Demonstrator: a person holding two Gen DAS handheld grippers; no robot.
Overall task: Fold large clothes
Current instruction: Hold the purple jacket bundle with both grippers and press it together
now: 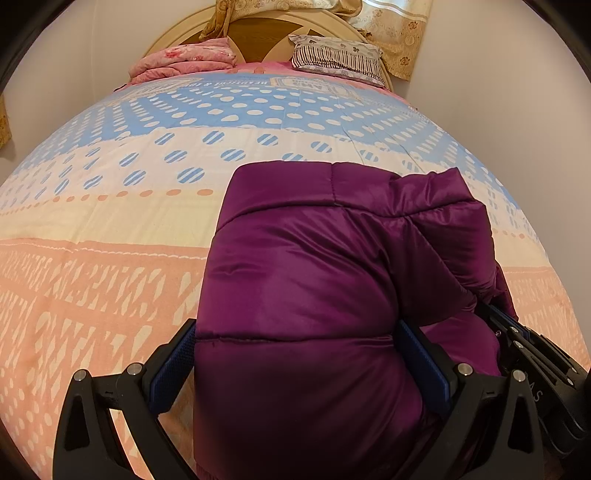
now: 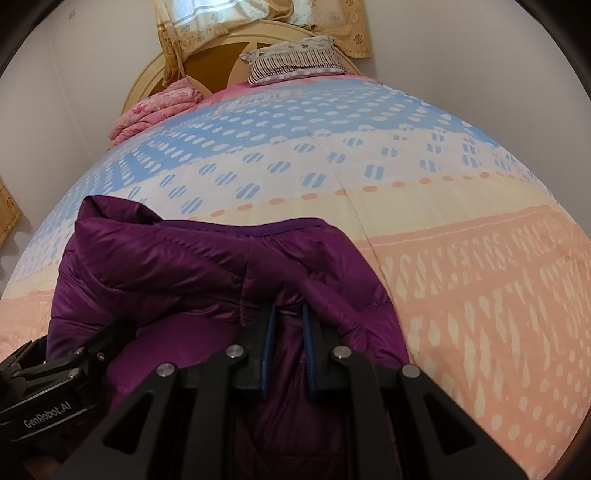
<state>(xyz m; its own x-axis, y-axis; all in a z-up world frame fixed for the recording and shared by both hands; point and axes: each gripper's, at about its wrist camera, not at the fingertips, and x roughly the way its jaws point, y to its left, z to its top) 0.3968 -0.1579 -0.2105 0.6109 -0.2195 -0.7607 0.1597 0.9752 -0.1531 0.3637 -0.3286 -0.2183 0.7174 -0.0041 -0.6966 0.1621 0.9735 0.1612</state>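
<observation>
Patterned bedspread [image 1: 110, 258] (dotted), headboard [image 1: 266, 29], pale walls

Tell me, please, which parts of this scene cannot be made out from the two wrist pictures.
- Near end of the purple puffer jacket: left wrist view, cut off by the bottom edge.
- Jacket's hood and sleeves: both views, not distinguishable within the bundle.
- Left tool: whether its pads press the wide fold; the jacket hides the contact.
- Fabric inside the right tool: right wrist view, hidden by its fingers.
- Print on the bedspread: too small and distorted to read.
</observation>
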